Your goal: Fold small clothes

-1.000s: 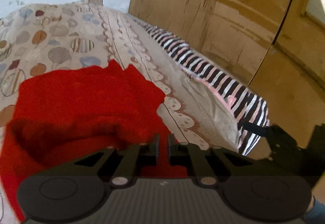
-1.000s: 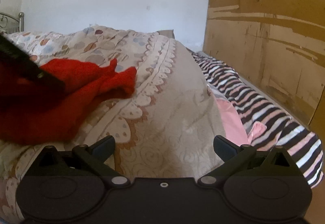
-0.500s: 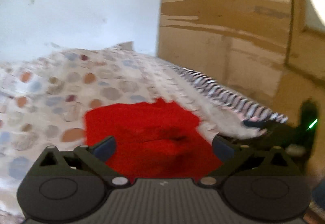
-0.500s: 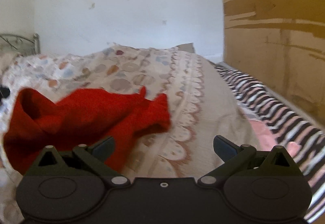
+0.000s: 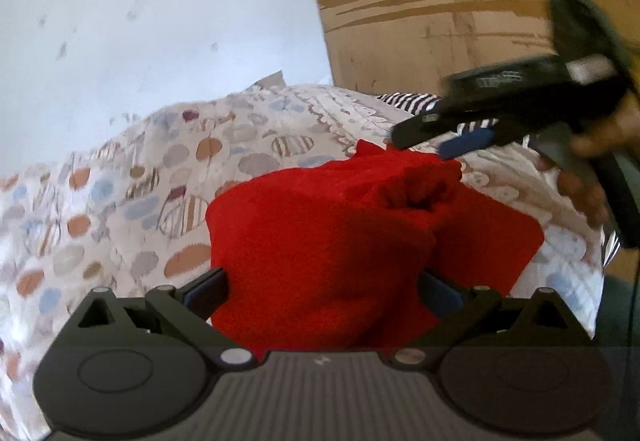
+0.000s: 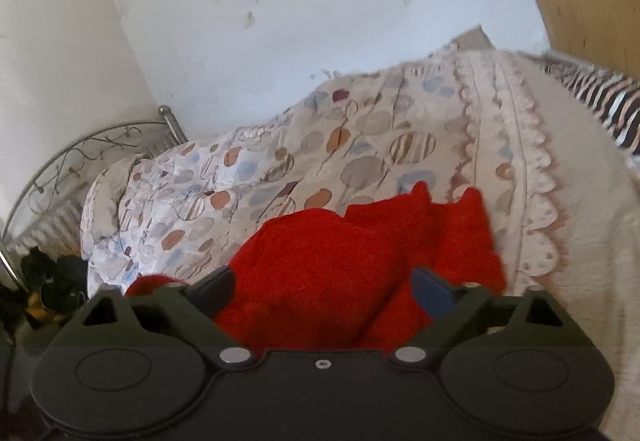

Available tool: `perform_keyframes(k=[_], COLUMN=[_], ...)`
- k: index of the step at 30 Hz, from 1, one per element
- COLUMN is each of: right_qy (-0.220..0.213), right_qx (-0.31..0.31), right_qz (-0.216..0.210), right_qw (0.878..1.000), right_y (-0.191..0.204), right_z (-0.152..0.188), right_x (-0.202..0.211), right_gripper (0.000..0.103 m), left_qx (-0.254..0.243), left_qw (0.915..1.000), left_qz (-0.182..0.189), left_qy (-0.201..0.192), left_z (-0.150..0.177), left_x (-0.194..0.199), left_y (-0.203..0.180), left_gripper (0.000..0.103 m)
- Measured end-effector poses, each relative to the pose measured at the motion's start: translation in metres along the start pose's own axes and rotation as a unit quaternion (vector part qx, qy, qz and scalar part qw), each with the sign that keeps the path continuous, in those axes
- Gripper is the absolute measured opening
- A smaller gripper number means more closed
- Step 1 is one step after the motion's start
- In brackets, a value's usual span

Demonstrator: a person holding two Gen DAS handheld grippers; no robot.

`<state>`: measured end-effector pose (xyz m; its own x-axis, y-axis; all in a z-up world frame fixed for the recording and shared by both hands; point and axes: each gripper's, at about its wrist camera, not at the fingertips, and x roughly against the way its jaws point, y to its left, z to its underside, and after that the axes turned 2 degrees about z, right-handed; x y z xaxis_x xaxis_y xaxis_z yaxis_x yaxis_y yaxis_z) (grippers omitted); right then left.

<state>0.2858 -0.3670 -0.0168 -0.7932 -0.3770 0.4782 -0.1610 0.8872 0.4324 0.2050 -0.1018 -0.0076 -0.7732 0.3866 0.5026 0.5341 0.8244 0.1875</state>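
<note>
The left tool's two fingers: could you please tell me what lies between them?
The red garment lies between the fingers of the left tool, which stand wide apart and do not pinch it. The left wrist view shows this.

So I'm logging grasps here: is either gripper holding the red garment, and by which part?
Neither. The left gripper stands open over the red garment; the right gripper is closing, not pinching it.

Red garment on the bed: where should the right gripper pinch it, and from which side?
Take the red garment at its loose far-right corner, coming in from the right over the bedspread. That flap lies free at the edge, while the middle is bunched. The right gripper is closing, nothing pinched.
</note>
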Motion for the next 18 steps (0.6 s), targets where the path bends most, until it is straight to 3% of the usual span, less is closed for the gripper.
perform_keyframes(k=[2,4,6,10,13,18], right_qy=[0.009,0.019,0.024,0.014,-0.007,-0.081], right_qx=[0.006,0.007,-0.009,-0.021,0.011,0.054], right_qz=[0.023,0.045,0.039,0.039,0.038,0.028], right_qw=[1.000,0.999,0.999,0.999,0.999,0.995], right_y=[0.000,-0.002,-0.007,-0.008,0.002,0.012], right_z=[-0.001,0.000,0.004,0.006,-0.002,-0.036], right_x=[-0.013,-0.022,-0.028,-0.032,-0.031,-0.011], right_gripper=[0.060,0.048,0.047,0.024,0.018,0.015], left_qx=[-0.018,-0.030,-0.034,-0.043,-0.014,0.027], left_qw=[0.9998,0.9996,0.9994,0.9990,0.9997,0.9982], left_qz=[-0.002,-0.001,0.000,-0.005,0.006,0.029], left_qy=[-0.005,0.000,0.002,-0.005,-0.020,-0.046], left_z=[0.000,0.000,0.002,0.007,0.003,-0.026], left_x=[-0.001,-0.002,-0.004,-0.003,0.001,0.007], left_y=[-0.005,-0.008,-0.010,-0.015,-0.010,-0.006], left_gripper=[0.091,0.070,0.058,0.029,0.022,0.020])
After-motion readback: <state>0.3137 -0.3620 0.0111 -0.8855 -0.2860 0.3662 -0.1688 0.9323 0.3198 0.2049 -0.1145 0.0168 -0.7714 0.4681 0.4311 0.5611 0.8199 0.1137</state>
